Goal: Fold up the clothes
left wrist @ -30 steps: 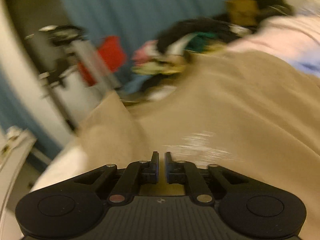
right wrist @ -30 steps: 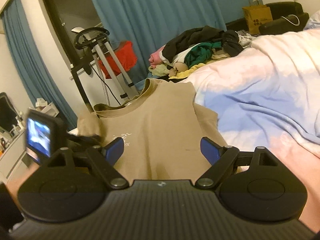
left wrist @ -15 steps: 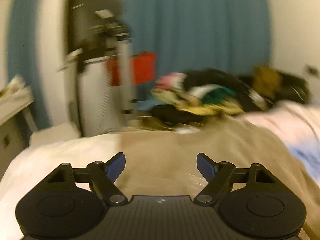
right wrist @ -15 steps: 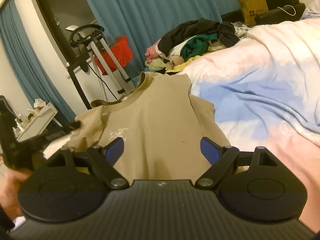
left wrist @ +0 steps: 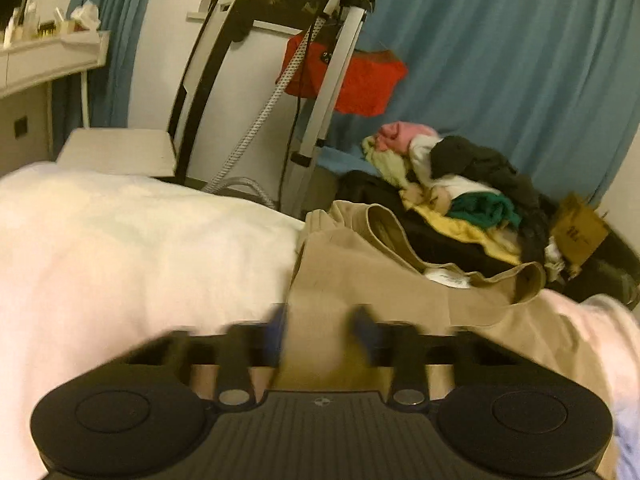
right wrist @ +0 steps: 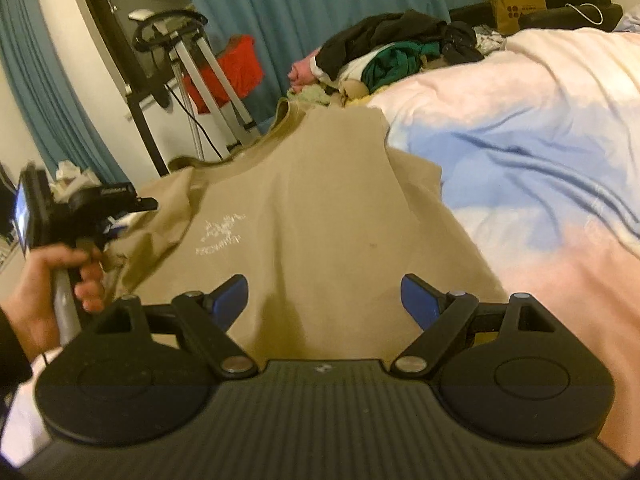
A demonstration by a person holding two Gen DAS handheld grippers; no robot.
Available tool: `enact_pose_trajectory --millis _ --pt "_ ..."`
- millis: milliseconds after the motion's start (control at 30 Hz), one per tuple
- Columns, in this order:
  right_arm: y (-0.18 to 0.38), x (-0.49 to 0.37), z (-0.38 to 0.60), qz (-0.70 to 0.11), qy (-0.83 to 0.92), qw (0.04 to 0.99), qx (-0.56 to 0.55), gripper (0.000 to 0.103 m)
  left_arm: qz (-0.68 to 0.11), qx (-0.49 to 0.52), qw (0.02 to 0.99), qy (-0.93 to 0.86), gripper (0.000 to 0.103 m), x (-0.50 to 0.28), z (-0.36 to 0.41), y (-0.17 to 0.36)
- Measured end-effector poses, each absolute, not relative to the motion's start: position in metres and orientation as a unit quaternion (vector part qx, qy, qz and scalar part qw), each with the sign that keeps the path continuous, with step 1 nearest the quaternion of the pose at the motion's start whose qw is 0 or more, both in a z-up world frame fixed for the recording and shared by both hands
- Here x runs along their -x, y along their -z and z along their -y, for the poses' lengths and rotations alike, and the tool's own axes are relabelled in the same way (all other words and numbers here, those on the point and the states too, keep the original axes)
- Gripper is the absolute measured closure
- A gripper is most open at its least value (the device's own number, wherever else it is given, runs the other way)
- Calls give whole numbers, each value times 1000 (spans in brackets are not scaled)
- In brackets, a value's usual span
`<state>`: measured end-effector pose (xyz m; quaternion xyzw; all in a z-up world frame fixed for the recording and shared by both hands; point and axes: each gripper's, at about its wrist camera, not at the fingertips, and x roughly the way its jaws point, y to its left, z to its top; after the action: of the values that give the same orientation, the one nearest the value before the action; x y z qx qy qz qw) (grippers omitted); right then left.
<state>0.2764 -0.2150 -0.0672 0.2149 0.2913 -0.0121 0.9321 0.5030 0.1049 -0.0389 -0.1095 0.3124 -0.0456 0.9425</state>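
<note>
A tan T-shirt (right wrist: 320, 220) with a small white chest print lies face up on the bed, collar pointing away. My right gripper (right wrist: 324, 300) hovers open over its lower middle, with nothing between its fingers. A person's hand (right wrist: 40, 276) holds my left gripper (right wrist: 132, 204) at the shirt's left sleeve. In the left wrist view the left gripper (left wrist: 320, 332) is motion-blurred: its jaws are closing, a gap still shows, and the tan shirt (left wrist: 360, 280) edge lies between them. The collar (left wrist: 392, 228) is just beyond.
The pastel pink and blue duvet (right wrist: 540, 120) spreads to the right, white bedding (left wrist: 120, 240) to the left. A pile of mixed clothes (right wrist: 400, 44) sits past the collar. A metal stand (left wrist: 332, 80) with a red cloth, blue curtains and a paper bag (right wrist: 514, 4) are behind.
My left gripper let go, swung left and rolled level, opened wide, and now narrows at the shirt's left edge. The right gripper sank slightly, still open.
</note>
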Motion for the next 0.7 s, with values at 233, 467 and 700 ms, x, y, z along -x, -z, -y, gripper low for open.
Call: enact_pose_trajectory --millis 233,467,700 --pt "72 -282 202 -301 4 934 -194 18 -294 95 951 -18 98 -501 -141 1" --pt "71 -280 199 -301 4 936 -183 18 -277 40 944 -177 96 -511 -225 -42" --pt "68 -280 198 -298 7 939 -174 18 -310 165 917 -187 47 -449 -299 -16"
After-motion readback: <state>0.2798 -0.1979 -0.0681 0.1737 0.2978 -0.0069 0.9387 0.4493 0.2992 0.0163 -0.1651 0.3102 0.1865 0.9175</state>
